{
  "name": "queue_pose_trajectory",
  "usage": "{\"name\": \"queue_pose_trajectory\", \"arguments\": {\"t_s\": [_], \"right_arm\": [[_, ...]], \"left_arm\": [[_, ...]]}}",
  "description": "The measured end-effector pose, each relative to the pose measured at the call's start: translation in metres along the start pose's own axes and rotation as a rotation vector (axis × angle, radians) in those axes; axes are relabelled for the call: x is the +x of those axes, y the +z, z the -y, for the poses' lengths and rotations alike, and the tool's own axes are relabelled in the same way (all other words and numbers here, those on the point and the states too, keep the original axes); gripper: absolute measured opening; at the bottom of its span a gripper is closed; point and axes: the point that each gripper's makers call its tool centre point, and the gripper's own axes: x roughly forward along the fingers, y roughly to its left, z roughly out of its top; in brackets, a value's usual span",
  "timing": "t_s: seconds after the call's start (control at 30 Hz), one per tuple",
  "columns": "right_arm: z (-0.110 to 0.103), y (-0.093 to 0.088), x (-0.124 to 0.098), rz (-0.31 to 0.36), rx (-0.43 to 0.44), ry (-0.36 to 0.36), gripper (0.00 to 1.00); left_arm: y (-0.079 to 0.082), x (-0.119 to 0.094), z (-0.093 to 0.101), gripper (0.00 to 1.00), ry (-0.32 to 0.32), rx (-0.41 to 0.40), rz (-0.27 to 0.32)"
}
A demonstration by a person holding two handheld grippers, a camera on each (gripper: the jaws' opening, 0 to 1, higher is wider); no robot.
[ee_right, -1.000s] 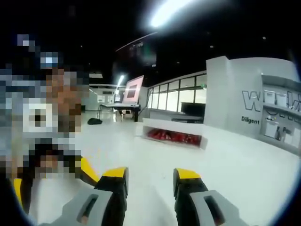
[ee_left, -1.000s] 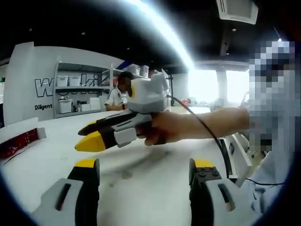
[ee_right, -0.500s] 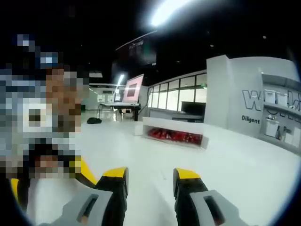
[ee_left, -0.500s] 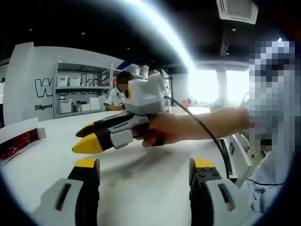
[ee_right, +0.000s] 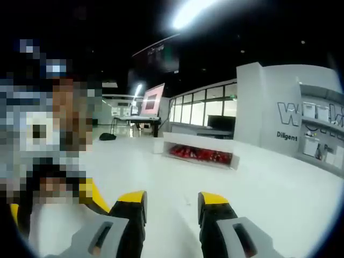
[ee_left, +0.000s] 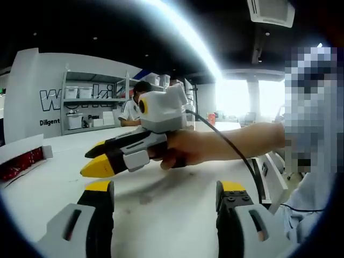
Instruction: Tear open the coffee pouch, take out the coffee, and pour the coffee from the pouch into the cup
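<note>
In the left gripper view my left gripper (ee_left: 166, 189) stands open over the white table (ee_left: 172, 215), nothing between its yellow-tipped jaws. A hand holds my right gripper (ee_left: 95, 159) above the table, pointing left, jaws a little apart and empty. The right gripper view has the right gripper (ee_right: 172, 200) open and empty, low over the table. Ahead of it lies a long white box with red packets (ee_right: 199, 155); the same box (ee_left: 21, 161) sits at the left edge of the left gripper view. One yellow fingertip (ee_right: 90, 194) of the left gripper pokes in at the lower left.
A shelf unit with white bins (ee_left: 86, 107) stands against the lettered back wall, and a person (ee_left: 134, 105) sits beside it. The holder's arm (ee_left: 242, 142) and a black cable (ee_left: 236, 150) cross the right half. Other tables (ee_right: 137, 122) stand far off.
In the left gripper view the right gripper has drifted slightly left and tipped its nose down a little. The box and the left gripper's jaws stay as they were.
</note>
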Motion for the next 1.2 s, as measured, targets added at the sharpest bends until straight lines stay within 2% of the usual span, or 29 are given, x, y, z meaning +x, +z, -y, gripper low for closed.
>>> {"name": "queue_pose_trajectory", "arguments": {"t_s": [1.2], "right_arm": [[0.002,-0.003,0.013,-0.008,0.005,0.000,0.38]], "left_arm": [[-0.001,0.000,-0.002,0.79,0.011,0.003,-0.002]]}}
